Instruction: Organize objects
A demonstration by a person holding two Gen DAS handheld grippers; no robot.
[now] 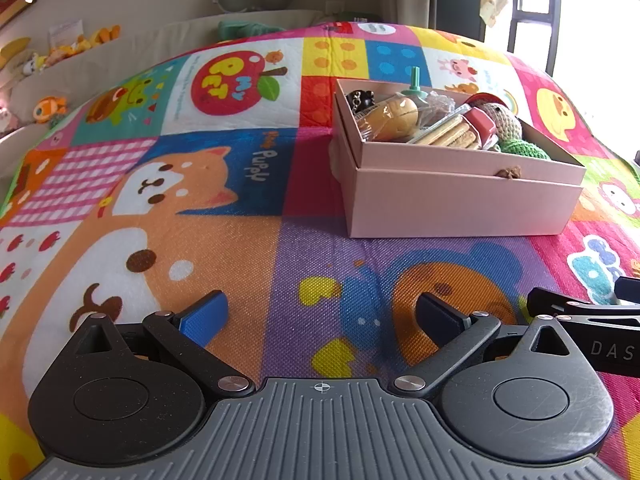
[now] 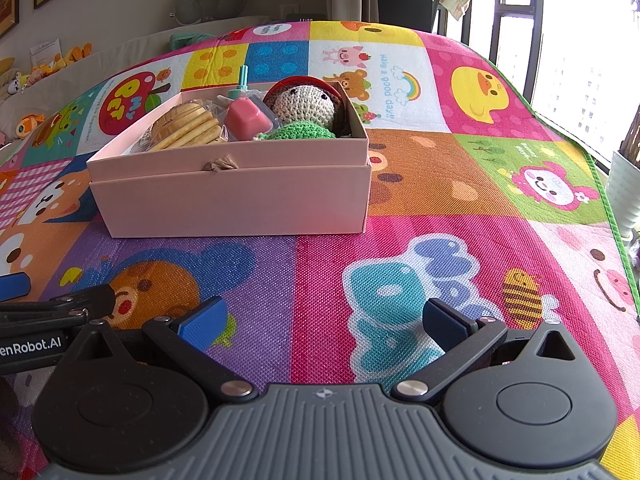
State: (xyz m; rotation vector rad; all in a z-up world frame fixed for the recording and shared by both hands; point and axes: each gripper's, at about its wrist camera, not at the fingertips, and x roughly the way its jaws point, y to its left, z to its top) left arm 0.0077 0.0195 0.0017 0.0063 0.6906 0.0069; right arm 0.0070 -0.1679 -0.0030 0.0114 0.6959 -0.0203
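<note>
left hand-held gripper (image 1: 322,316): jaws spread wide, blue pads, nothing between them; hovers low over the mat, not touching the box.
right hand-held gripper (image 2: 322,320): jaws spread wide too, empty; just beside the left one, whose black linkage shows at its left edge.
mat: colourful cartoon-print quilted play mat (image 1: 224,240) under both grippers; orange bear patch on purple straight ahead of the left gripper, teal cloud and striped bee patches ahead of the right.
box: pale pink rectangular cardboard box (image 2: 240,204), lid off, nested in a slightly wider pink tray of the same card; ahead and right of the left gripper, ahead and left of the right gripper, resting on the mat, well clear of both.
box contents: crowded. Stack of round tan biscuits in clear wrap (image 2: 188,128) at the left part as the right gripper sees it; pink block-shaped item in clear plastic (image 2: 246,120) just right of the biscuits; cream crochet doll head with red cap (image 2: 302,102) in the far right corner; green crochet piece (image 2: 302,132) in front of the head; teal plastic spinning-top-like toy (image 2: 242,80) upright at the back; small black charm (image 1: 360,98) in the far left corner.
background: plush toys on a ledge (image 1: 52,108) far left; window (image 2: 568,40) far right.
</note>
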